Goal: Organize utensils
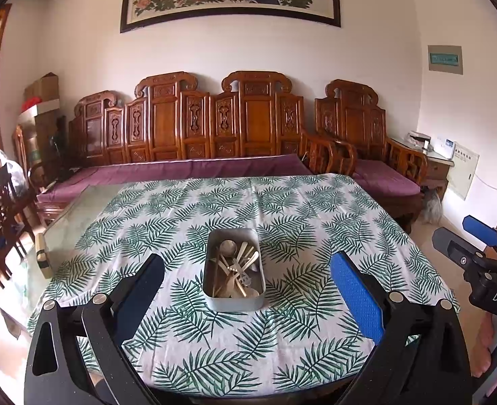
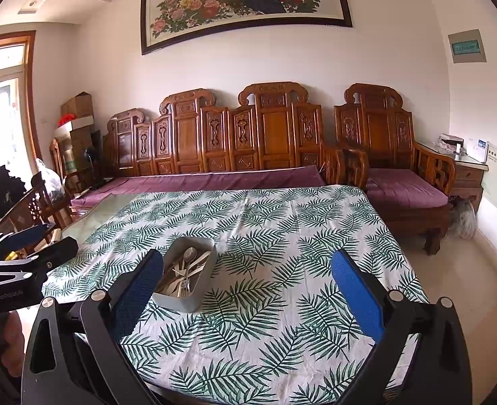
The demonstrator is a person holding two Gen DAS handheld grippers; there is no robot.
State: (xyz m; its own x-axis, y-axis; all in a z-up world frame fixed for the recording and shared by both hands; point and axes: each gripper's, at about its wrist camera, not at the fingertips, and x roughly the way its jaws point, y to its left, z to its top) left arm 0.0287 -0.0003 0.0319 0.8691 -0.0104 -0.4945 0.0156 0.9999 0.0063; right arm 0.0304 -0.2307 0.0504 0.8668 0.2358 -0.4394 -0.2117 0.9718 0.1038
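One tin, two spread grippers

One metal tin (image 1: 235,300) of jumbled utensils (image 1: 236,266) sat mid-table; left gripper (image 1: 248,290) and right gripper (image 2: 248,290) gaped, empty.

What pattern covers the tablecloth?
Green fern leaves on white tablecloth; clearest in the left wrist view.

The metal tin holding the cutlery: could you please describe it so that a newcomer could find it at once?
Start at the table with the leaf-print cloth in front of the carved wooden sofa. Near the cloth's middle stands the metal tin, a grey, round-cornered box. It is the only thing on the cloth, with spoons and forks piled loose inside.
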